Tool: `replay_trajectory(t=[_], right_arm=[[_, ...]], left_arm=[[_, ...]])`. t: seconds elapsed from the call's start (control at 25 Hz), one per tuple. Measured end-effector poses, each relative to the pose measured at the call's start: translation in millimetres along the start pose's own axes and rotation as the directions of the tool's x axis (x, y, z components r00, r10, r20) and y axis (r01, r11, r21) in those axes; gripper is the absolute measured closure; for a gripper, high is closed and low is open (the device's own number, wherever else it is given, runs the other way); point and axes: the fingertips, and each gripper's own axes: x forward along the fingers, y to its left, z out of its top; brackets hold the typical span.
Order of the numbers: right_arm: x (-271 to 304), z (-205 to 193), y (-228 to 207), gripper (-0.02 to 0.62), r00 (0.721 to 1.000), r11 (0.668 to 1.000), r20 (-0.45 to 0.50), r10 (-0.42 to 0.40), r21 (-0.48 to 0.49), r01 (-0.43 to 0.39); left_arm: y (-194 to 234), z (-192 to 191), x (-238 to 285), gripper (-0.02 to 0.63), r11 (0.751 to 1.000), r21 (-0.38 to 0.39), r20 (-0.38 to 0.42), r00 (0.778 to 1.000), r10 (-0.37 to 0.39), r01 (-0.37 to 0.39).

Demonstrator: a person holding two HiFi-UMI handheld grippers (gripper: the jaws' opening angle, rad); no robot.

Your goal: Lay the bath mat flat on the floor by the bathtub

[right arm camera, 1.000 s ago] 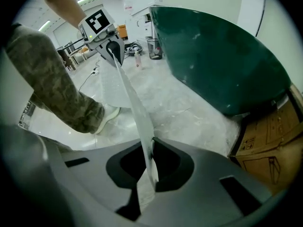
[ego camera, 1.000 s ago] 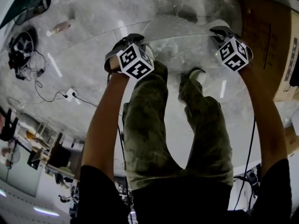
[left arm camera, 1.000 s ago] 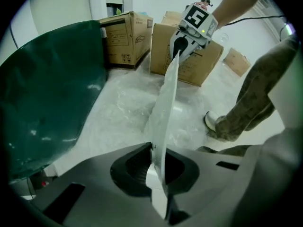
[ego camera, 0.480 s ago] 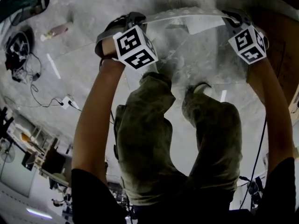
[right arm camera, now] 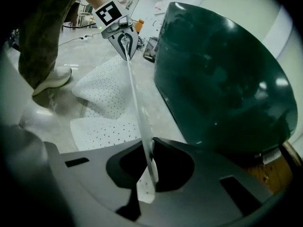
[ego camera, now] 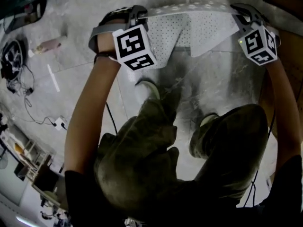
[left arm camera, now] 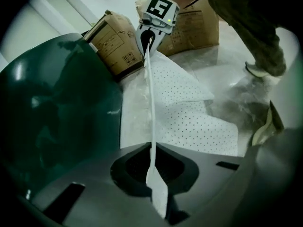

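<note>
Head view: left hand-held gripper [left arm camera: 152, 150] and right hand-held gripper [right arm camera: 149, 160] each clamp 1 end of the bath mat [ego camera: 203, 30] edge. Its lower part lies creased on the floor [ego camera: 80, 46] beside the tub [right arm camera: 218, 70]. Lowering step, probably; next: lay the held edge flat, then release.

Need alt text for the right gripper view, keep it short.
The right gripper, jaws shut, pinches one edge of a white perforated bath mat; the edge runs taut to the left gripper. The mat's rest droops in folds onto the floor beside a dark green bathtub.

Grey floor [ego camera: 85, 60], bath mat [ego camera: 203, 30] perhaps partly down
</note>
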Motion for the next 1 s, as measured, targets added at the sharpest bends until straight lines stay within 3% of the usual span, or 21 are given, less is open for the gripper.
replay_trajectory(t=[0.12,0.4,0.56,0.76,0.8,0.88,1.0], right_arm=[[35.1,-4.3,-0.6,0.566,1.0,1.0,-0.004,-0.009,-0.015,0.008],[52.6,-32.8,4.8,0.565,1.0,1.0,-0.022,0.013,0.014,-0.013],[74.0,-46.4,9.3,0.565,0.999,0.992,-0.049,0.0,0.127,0.006],[87.6,-43.1,5.2,0.565,0.998,0.996,-0.066,-0.014,0.082,0.019],[90.3,-42.6,4.5,0.565,0.998,0.996,-0.067,-0.01,0.09,0.016],[95.0,-44.2,3.4,0.565,0.997,0.993,-0.076,-0.003,0.118,0.012],[100.9,-48.8,-4.1,0.56,0.995,0.984,-0.096,-0.021,0.172,0.037]], left_arm=[[0.1,-12.1,33.7,0.58,0.999,-0.039,-0.009,1.0,0.001,-0.002],[5.6,-2.9,81.6,0.58,0.99,-0.143,0.006,1.0,0.015,-0.014],[13.5,-2.9,105.2,0.578,0.991,-0.118,0.006,0.998,0.068,-0.067],[13.7,-11.7,122.0,0.574,0.987,-0.134,0.028,0.996,0.09,-0.086],[11.0,-12.8,123.9,0.556,0.985,-0.152,0.039,0.996,0.085,-0.078],[1.9,-11.9,126.2,0.416,0.982,-0.178,0.065,0.995,0.073,-0.06],[-1.0,-10.7,120.4,0.355,0.979,-0.169,0.087,0.988,0.127,-0.111]])
